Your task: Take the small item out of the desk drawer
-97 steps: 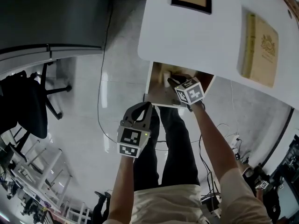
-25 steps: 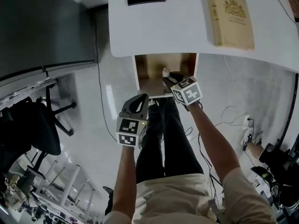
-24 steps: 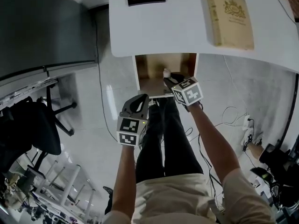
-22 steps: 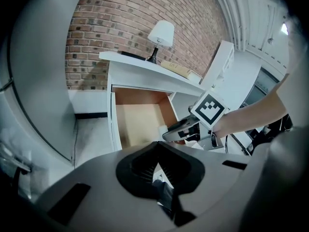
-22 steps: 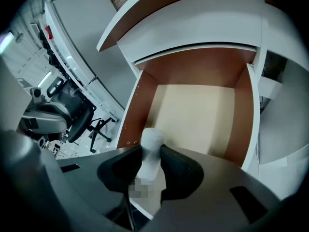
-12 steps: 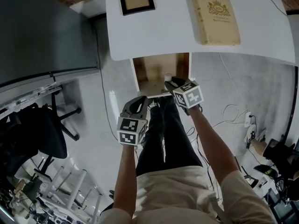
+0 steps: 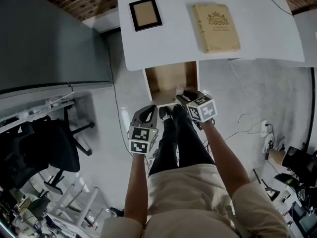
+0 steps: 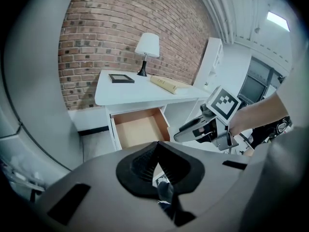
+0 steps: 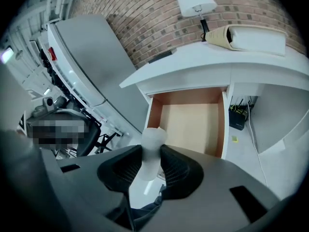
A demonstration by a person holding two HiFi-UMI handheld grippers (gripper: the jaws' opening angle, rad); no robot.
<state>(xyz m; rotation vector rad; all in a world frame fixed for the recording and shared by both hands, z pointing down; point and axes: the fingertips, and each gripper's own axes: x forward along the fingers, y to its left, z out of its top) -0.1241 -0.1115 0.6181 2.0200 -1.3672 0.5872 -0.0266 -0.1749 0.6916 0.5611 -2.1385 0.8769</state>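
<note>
The right gripper [image 9: 152,154] is clamped on the small white item [image 9: 150,146] — item upright, held at the front edge of the open drawer [image 9: 193,117] under the white desk [image 7: 168,38]. The left gripper [image 8: 155,149] has its jaws closed together, empty — positioned beside the right one.

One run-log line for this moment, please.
right tool: shut on white item | left tool: shut, empty | drawer: open | white item: out of drawer
</note>
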